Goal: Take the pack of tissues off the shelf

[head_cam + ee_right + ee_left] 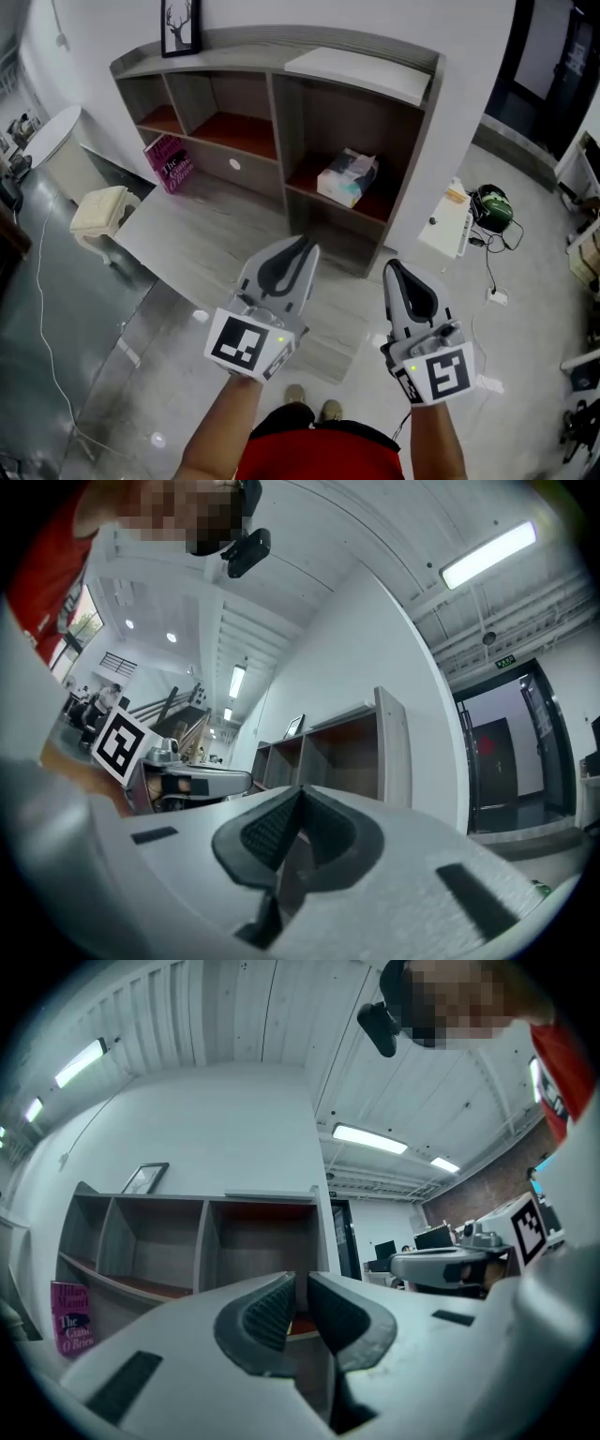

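Note:
The pack of tissues [347, 176], white and pale teal, lies on the reddish middle board of the right compartment of the grey shelf unit [281, 112]. Both grippers hang in front of the shelf, well short of it. My left gripper [305, 246] is shut and empty, pointing toward the shelf's lower middle. My right gripper [392, 267] is also shut and empty, below and right of the pack. In the left gripper view the closed jaws [300, 1283] cover the right compartment, so the pack is hidden there. The right gripper view shows its closed jaws [300, 799] with the shelf [347, 752] beyond.
A pink book [170, 162] leans against the shelf's left lower part. A framed picture [181, 25] and a white panel [361, 70] rest on top. A cream stool [98, 211] stands at left. A white box [448, 220], a green bag [492, 206] and cables lie at right.

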A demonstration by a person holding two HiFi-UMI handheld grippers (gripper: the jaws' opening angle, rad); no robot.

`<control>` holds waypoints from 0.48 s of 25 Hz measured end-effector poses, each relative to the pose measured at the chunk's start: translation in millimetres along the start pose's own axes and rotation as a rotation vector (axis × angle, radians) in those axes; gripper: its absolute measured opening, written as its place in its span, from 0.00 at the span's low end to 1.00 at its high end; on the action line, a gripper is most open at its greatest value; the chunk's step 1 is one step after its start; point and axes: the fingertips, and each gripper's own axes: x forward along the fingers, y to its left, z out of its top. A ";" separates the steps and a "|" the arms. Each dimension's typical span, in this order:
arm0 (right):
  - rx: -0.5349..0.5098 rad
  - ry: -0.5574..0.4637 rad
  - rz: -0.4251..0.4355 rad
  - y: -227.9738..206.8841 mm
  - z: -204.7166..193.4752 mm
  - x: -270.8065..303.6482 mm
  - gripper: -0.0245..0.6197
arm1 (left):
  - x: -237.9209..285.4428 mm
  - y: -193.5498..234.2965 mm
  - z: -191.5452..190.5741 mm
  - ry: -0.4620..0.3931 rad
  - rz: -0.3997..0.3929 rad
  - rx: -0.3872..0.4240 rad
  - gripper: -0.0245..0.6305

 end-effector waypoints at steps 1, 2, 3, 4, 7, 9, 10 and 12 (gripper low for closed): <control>-0.003 0.001 -0.015 -1.7 -0.2 5.1 0.05 | 6.0 4.9 -3.2 0.003 -0.012 -0.003 0.06; -0.007 0.003 -0.031 -3.1 -0.4 9.6 0.05 | 11.8 9.3 -6.4 0.008 -0.026 -0.007 0.06; -0.013 0.005 -0.047 -4.2 -0.8 13.3 0.05 | 17.4 13.1 -9.6 0.014 -0.042 -0.012 0.09; -0.018 0.008 -0.062 -5.2 -1.3 16.4 0.05 | 22.9 16.3 -12.8 0.020 -0.057 -0.018 0.18; -0.027 0.018 -0.102 -8.6 -4.2 22.7 0.05 | 40.0 24.5 -25.2 0.042 -0.089 -0.025 0.32; -0.034 0.029 -0.117 -11.0 -7.3 24.5 0.05 | 53.1 28.9 -38.3 0.058 -0.103 -0.029 0.42; -0.035 0.034 -0.122 -12.4 -9.0 25.1 0.05 | 59.6 31.0 -44.0 0.065 -0.106 -0.032 0.46; -0.034 0.042 -0.131 -15.8 -12.5 26.0 0.05 | 71.8 35.1 -51.5 0.078 -0.105 -0.040 0.52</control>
